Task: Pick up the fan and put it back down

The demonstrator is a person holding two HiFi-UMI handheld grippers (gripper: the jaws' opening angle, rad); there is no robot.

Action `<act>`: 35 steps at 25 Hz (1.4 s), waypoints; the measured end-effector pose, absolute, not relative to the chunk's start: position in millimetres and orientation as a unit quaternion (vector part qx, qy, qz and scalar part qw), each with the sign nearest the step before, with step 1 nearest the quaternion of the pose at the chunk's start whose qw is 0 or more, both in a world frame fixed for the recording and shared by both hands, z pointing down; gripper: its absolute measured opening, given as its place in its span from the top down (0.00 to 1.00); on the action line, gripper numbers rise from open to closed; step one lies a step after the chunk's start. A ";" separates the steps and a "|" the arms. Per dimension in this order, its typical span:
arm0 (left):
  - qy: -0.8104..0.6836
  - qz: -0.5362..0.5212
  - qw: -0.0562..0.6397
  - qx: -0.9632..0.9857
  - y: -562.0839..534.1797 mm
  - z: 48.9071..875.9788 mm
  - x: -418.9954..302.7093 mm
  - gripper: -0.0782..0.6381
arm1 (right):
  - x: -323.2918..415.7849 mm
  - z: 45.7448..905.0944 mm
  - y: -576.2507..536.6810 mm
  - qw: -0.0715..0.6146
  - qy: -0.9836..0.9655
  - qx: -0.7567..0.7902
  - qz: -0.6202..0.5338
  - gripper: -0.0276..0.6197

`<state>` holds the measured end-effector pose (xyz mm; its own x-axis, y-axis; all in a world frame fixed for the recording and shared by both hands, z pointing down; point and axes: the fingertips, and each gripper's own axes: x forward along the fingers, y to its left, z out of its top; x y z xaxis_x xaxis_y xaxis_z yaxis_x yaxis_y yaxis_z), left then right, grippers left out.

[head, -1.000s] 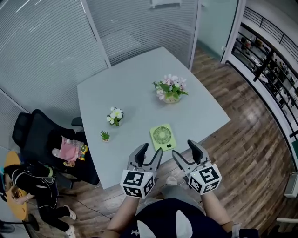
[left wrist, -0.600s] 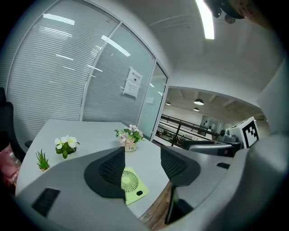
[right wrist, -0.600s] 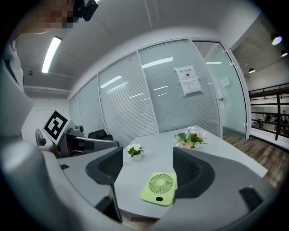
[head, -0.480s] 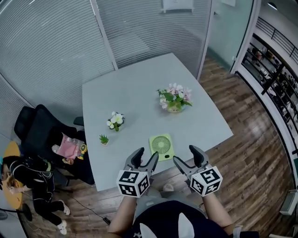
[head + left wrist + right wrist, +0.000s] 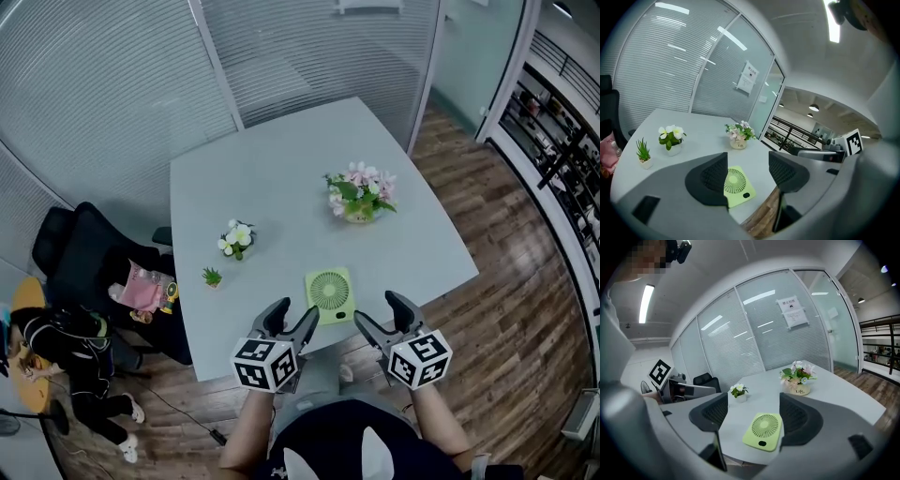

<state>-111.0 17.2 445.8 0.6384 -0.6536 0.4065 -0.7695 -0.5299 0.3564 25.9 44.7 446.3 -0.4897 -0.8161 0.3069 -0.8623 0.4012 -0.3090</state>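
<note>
The fan is a flat, light green square lying face up near the front edge of the grey table. Both grippers hover short of that edge, apart from the fan. My left gripper is to its lower left and my right gripper to its lower right. Both are open with nothing between the jaws, and the jaws of each have just been opening wider. In the left gripper view the fan shows beyond the gap of the left gripper. In the right gripper view the fan lies ahead of the right gripper.
A pot of pink flowers stands behind the fan. A small white-flower pot and a tiny green plant stand to the left. A black chair sits at the table's left side, glass partitions behind, wooden floor to the right.
Both grippers have sunk a little at the table's near edge and their jaws stand wider apart. The fan lies where it was.
</note>
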 end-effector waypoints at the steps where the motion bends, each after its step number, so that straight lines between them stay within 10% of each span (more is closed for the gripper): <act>1: -0.408 0.115 0.263 0.867 15.4 448.5 -111.7 0.52 | 25.2 448.6 42.5 0.054 -0.835 0.501 0.222 0.45; 35: -0.320 0.215 0.392 0.835 -28.7 562.2 -115.1 0.50 | 8.3 554.2 -2.7 0.137 -0.796 0.454 0.376 0.38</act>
<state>-115.1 -28.7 562.2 0.7031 -0.3658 0.6098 -0.7028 -0.4880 0.5176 8.3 -2.7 554.2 -0.5494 -0.6201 0.5601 -0.8266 0.3051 -0.4730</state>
